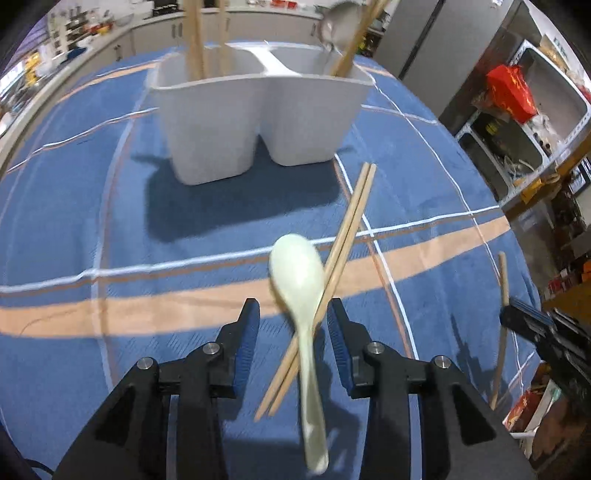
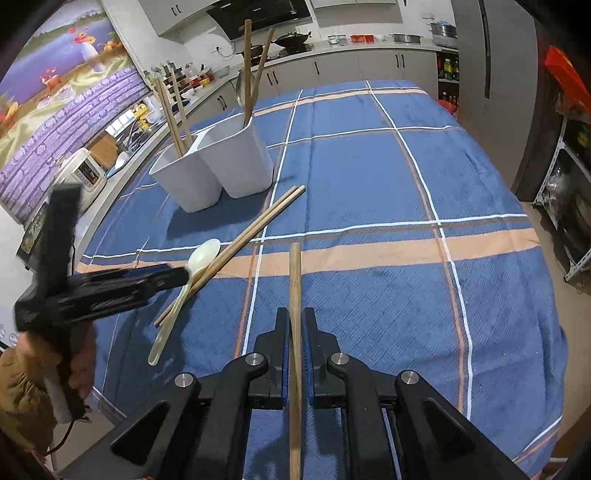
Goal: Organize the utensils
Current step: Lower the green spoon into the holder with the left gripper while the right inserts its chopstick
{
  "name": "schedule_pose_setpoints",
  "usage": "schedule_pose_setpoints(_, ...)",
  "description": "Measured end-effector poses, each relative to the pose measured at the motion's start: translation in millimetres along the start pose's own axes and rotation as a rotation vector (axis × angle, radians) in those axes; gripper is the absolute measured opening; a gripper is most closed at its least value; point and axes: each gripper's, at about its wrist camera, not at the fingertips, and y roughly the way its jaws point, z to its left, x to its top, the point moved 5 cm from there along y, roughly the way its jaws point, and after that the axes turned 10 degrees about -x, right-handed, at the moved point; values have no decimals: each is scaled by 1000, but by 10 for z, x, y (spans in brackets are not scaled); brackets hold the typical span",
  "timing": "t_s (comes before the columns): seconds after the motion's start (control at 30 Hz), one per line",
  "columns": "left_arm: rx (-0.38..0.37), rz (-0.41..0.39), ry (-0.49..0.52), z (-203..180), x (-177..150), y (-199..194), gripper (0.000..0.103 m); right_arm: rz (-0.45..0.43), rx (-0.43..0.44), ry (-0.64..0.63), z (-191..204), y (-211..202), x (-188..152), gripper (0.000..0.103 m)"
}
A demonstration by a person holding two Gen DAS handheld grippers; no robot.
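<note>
A white two-compartment holder (image 1: 255, 118) (image 2: 218, 162) stands on the blue plaid tablecloth with chopsticks in each half and a metal spoon (image 1: 338, 24) in one. A pale green spoon (image 1: 301, 291) (image 2: 184, 284) lies across a pair of wooden chopsticks (image 1: 343, 243) (image 2: 243, 240) on the cloth. My left gripper (image 1: 293, 314) (image 2: 177, 275) is open, its jaws on either side of the spoon's neck. My right gripper (image 2: 294, 317) (image 1: 517, 314) is shut on a single wooden chopstick (image 2: 294, 280) (image 1: 502, 325), held above the cloth to the right of the spoon.
The tablecloth (image 2: 369, 184) covers the whole table, with its edge at the right and near side. A kitchen counter (image 2: 332, 48) runs behind it, a fridge (image 1: 436, 40) stands at the far right and metal shelving (image 1: 517, 140) stands to the right.
</note>
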Motion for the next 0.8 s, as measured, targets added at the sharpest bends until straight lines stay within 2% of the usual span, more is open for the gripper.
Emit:
schedule_pose_setpoints(0.03, 6, 11, 11, -17, 22, 59, 21, 1, -3, 4, -7, 4, -5, 7)
schedule_pose_setpoints(0.07, 9, -7, 11, -30, 46, 58, 16, 2, -6, 7, -14, 5, -8, 7)
schedule_pose_setpoints(0.1, 1, -25, 7, -41, 62, 34, 4, 1, -7, 9, -21, 3, -10, 7)
schedule_pose_setpoints(0.33, -13, -114, 15, -54, 77, -259, 4, -32, 6, 30, -62, -85, 39, 7)
schedule_pose_setpoints(0.47, -11, -180, 8, -15, 39, -587, 4, -67, 43, 60, -55, -174, 125, 6)
schedule_pose_setpoints(0.67, 18, -348, 24, -24, 84, -1307, 4, -155, 81, 63, 44, -426, 350, 6)
schedule_pose_setpoints(0.8, 27, -466, 10, 30, 287, -1742, 4, -235, 93, 48, 175, -615, 621, 6)
